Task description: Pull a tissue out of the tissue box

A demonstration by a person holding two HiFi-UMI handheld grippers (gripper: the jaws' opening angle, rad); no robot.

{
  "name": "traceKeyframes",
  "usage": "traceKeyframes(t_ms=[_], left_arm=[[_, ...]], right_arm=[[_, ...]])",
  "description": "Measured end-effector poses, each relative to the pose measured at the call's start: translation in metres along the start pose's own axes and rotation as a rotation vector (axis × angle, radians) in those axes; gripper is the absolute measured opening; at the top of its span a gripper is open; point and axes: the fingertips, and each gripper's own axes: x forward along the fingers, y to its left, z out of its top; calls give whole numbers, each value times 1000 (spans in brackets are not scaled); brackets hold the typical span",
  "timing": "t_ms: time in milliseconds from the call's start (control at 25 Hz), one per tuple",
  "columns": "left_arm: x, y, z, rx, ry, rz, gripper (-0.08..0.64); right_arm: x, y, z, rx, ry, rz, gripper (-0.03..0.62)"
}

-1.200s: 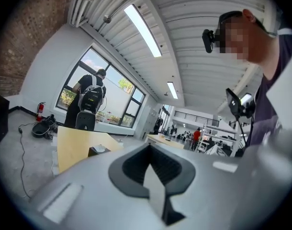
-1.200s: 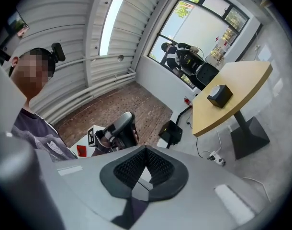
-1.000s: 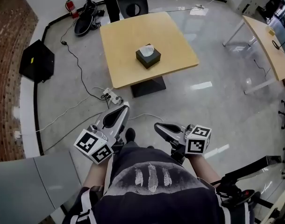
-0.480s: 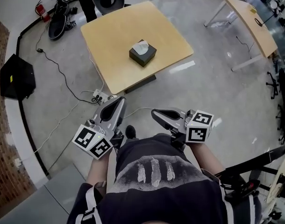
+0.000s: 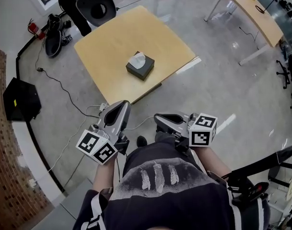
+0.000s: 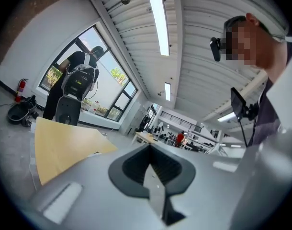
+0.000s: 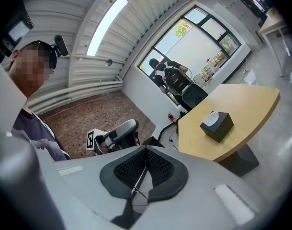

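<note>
Sitting near the middle of a light wooden table (image 5: 107, 51), a black tissue box (image 5: 140, 67) is seen. A white tissue (image 5: 137, 58) is poked up out of its top. The box is not touched by anything.

Both tools are held low and close to the person's body, well apart from the table. The left gripper (image 5: 122, 104) is pointed toward the table's near edge. In the left gripper view its jaws are pressed together, and nothing is held between them. The right gripper (image 5: 158, 119) is kept just beside it. In the right gripper view its jaws are closed tight too, with nothing caught in them. A cube with black and white squares is fixed on the back of each tool.

From the right gripper view, the tissue box is seen far ahead and to the right on the table, and the left gripper is seen off to the left.

A black chair (image 5: 97, 5) is parked at the far side of the table, and a person in dark clothes (image 6: 81, 75) is seen standing by the window behind it. A red fire extinguisher (image 5: 33, 28) and a black bag (image 5: 52, 28) are left on the grey floor near the wall. A white power strip (image 5: 102, 108) with its cable is laid on the floor by the table's foot. A second light table (image 5: 251, 9) is seen far off to the right.
</note>
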Motion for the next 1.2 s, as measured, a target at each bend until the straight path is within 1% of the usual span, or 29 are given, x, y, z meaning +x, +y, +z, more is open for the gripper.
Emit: traceKeyframes(t_ms=[160,400,680,840,960,1080,1200], left_arm=[[32,-3,7,11,15,44,2],[76,-1,12,32,33,136,2],[123,-12,5,48,48,220,2],[137,-21,8,76,49,238,2],[142,-18,13,99,58,250,2],[137,-8,9,92,83,271,2],[144,-5,6,87,102,262,2]], right_arm=[[-12,-29,27,63,-35,59,-3],[-26,-67,57,78,-27,154,-3],[-63,-111,78,102,-17,206,-3],[-74,-119,85,84,-9,236,-3],[-71,-120,95,63,-12,250,-3],[-66,-118,93,70,-20,252,-3],[-72,-121,95,76,-36,241,-3]])
